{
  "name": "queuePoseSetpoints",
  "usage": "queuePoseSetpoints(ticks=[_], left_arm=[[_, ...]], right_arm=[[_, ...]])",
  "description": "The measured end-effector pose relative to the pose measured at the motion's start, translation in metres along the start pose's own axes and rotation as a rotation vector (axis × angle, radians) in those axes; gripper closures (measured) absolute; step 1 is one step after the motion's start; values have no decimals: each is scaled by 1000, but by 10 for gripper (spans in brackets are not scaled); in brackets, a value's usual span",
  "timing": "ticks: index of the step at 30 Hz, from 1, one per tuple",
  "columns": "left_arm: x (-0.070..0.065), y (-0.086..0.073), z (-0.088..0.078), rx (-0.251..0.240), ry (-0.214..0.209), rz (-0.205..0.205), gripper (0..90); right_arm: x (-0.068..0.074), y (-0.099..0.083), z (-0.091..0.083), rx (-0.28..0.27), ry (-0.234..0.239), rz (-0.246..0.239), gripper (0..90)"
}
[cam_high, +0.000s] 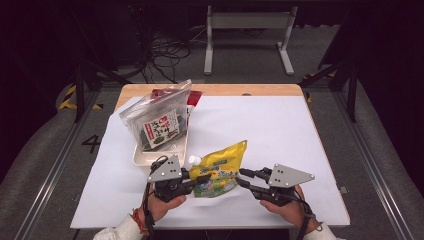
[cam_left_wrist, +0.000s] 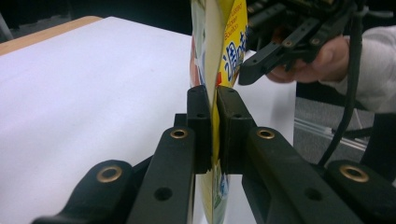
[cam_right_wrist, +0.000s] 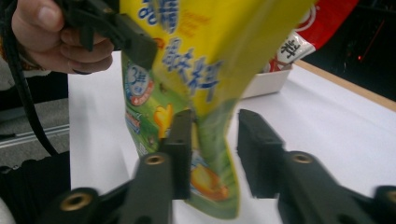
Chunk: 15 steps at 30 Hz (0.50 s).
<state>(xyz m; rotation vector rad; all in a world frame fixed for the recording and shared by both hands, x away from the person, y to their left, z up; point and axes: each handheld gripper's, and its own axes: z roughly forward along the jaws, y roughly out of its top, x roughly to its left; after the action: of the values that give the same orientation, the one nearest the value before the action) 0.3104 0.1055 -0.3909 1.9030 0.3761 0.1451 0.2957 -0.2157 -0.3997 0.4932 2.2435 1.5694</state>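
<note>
A yellow spouted pouch (cam_high: 218, 171) is held up off the white-covered surface (cam_high: 280, 135) between two hand-held grippers, near the front edge. The left gripper (cam_left_wrist: 213, 121) is clamped on the pouch's thin edge, jaws pressed flat vs. the film from both sides, as seen in the left gripper view. The right gripper (cam_right_wrist: 212, 154) has its jaws parted: the pouch's lower corner hangs between them, against the one jaw and well clear of the other, so no grip is judged on that side.

Risk, as judged: w/ the whole weight carried by one narrow pinch, the pouch could swing, twist or slip out & drop to the surface. The film could also be creased at the clamp. If the right jaws are closed askew, the corner may be pushed aside rather than caught.

Behind, a clear bag of seaweed (cam_high: 159, 120) is seen standing in a white tray (cam_high: 160, 152), w/ a red packet (cam_high: 192, 97) at the back.
</note>
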Motion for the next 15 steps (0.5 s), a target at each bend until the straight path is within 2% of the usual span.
queuePoseSetpoints(ticks=[3, 4, 9, 15], left_arm=[[0, 0, -3, 0, 1, 7, 851], [0, 0, -5, -4, 2, 10, 851], [2, 1, -16, -20, 12, 26, 852], [4, 3, -25, -19, 33, 48, 851]], right_arm=[[-2, -1, -5, 1, -11, 11, 595], [-3, -1, -7, 15, -20, 14, 553], [-9, -10, -19, 57, -72, 57, 457], [-19, -26, -23, 120, -113, 116, 410]])
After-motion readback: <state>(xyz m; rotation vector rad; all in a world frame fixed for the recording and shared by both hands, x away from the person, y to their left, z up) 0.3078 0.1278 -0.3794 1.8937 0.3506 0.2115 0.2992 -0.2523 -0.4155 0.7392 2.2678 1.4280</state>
